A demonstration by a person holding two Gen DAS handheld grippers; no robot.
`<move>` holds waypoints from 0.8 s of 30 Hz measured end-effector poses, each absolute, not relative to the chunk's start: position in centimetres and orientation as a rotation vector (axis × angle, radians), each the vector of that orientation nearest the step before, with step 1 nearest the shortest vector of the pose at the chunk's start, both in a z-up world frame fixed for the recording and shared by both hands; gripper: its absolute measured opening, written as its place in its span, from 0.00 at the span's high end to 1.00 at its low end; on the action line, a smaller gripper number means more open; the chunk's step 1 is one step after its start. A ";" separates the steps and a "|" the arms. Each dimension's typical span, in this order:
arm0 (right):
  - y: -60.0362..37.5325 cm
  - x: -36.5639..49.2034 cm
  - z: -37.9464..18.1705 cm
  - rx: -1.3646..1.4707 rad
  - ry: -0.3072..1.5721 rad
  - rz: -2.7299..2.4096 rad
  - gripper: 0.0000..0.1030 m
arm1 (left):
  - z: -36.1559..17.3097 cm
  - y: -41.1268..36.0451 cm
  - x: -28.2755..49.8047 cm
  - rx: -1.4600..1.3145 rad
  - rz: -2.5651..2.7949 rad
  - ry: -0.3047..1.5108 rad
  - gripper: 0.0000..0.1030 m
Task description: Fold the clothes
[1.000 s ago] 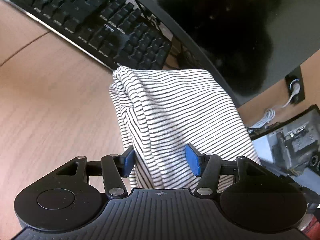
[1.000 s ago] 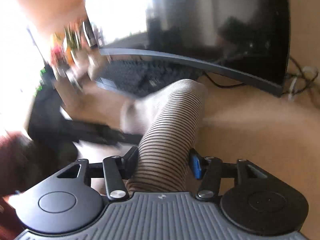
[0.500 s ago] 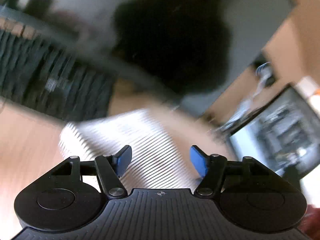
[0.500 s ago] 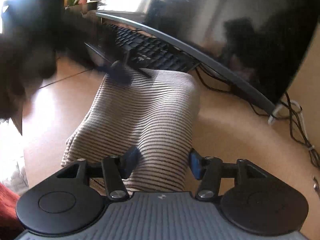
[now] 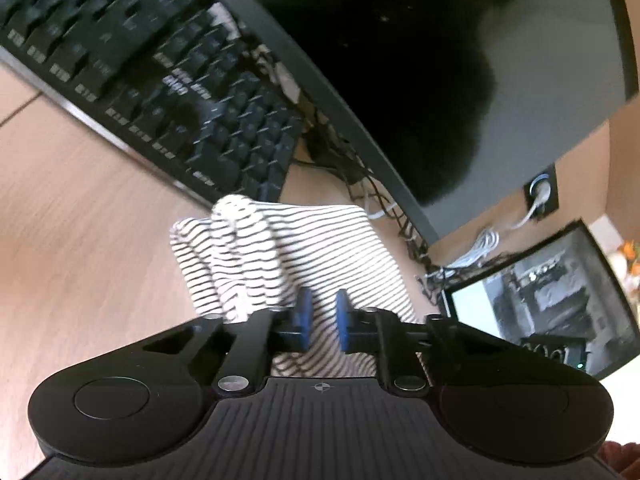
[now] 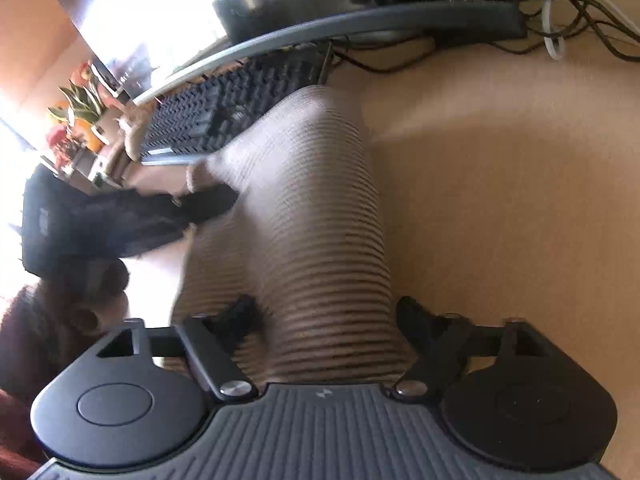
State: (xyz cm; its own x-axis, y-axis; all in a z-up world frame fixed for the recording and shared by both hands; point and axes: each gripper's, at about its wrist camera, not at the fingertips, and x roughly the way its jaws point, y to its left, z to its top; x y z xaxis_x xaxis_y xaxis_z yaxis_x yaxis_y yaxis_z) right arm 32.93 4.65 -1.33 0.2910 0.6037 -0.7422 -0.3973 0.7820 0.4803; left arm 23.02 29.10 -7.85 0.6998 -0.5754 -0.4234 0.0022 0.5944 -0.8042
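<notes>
Striped garment (image 5: 320, 248) lies bunched – left hand-held gripper (image 5: 320, 320) nearly clenched on it, right hand-held gripper (image 6: 326, 316) spread wide

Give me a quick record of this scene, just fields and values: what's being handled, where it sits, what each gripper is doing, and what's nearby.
item: striped garment, folded into a bundle
surface: wooden desk
left gripper: jaws nearly shut, narrow gap, garment behind them; grip unclear
right gripper: jaws wide open, either side of the garment
behind garment: keyboard, monitor, cables
far right, left view: second screen
image quality: motion blur in both views
</notes>
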 end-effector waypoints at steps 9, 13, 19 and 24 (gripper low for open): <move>6.3 33.4 1.4 -0.072 1.011 0.665 0.44 | -7.8 28.4 22.9 -0.848 -0.343 0.702 0.91; 6.9 32.3 -0.4 -0.143 0.984 0.670 0.37 | -7.5 27.8 22.8 -0.813 -0.324 0.685 0.91; 7.0 32.0 -1.0 -0.225 0.904 0.679 0.13 | -6.5 26.4 21.1 -0.808 -0.214 0.640 0.92; 6.1 32.2 -0.8 -0.204 0.870 0.715 0.11 | -4.5 23.7 17.9 -0.795 -0.070 0.563 0.49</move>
